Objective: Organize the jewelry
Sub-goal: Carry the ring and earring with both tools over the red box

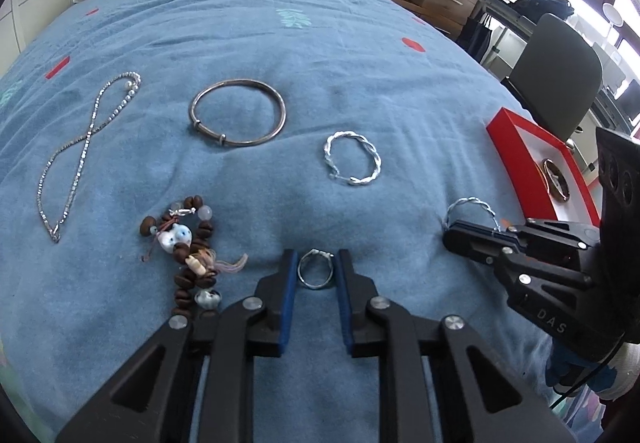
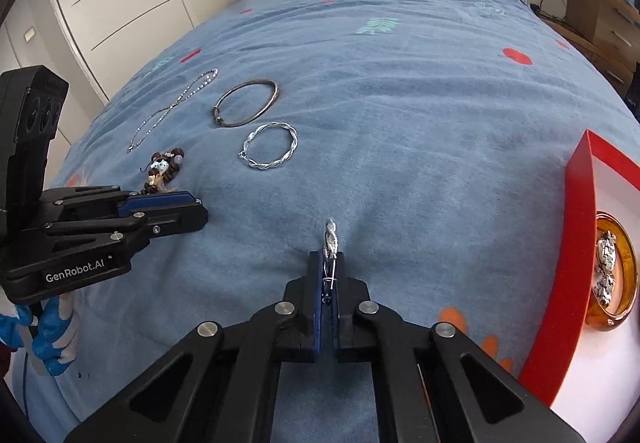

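1. Left hand-held gripper is low over the blue bedspread, its jaws apart on either side of a small silver ring; the blue pads do not visibly press on it, so the ring lies free.
2. To its left lie a coffee-bean bracelet with a pale charm and a rhinestone necklace; farther up the bed are a plain metal bangle and a twisted silver hoop.
3. Right hand-held gripper is clamped on a second twisted silver hoop, held edge-on, its plane upright and running away from the jaws, its far end resting on the bedspread.
4. At the far right sits a red box holding an amber bangle and a sparkling piece.
5. Risks, as I judge them: the thin hoop could twist or slip out of the narrow pinch when lifted; the flat ring may skid or sink into the soft fabric as the left jaws come together, or cloth may be pinched with it.
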Available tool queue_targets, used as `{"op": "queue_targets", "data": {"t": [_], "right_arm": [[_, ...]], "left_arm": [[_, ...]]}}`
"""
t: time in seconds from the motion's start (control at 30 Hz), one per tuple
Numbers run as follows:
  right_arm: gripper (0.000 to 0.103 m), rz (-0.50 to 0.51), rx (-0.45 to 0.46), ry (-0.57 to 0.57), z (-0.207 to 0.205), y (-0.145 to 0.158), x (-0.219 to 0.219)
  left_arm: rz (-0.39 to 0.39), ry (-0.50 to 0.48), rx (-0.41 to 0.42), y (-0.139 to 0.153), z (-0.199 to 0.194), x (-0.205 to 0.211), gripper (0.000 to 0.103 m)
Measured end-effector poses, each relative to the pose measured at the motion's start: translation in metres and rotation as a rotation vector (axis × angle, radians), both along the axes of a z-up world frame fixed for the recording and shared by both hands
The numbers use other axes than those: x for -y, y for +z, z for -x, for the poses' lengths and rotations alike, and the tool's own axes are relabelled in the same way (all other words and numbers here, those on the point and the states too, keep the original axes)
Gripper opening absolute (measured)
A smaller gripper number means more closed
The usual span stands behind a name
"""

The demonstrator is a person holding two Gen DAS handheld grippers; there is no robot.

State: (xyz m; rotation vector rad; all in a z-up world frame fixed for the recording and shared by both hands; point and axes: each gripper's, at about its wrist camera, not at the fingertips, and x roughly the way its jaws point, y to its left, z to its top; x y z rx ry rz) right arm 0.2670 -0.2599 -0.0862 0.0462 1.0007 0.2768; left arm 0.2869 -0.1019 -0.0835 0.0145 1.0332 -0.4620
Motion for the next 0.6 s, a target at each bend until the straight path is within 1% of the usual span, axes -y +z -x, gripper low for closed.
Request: {"op": "queue_targets", "data": {"t": [0.3,0.6], "right_arm": [[0.003,-0.025,0.027,-0.019,0.02,0.015,0.0],[0.004,-0.059,0.09,-0.032,0.048,0.053,0.001]], "left_arm": [[0.019,0.008,0.013,0.018,0.022,-0.005,0.018],[0.044,0.008,0.052,0.051,0.048,-0.009,0.018]]}}
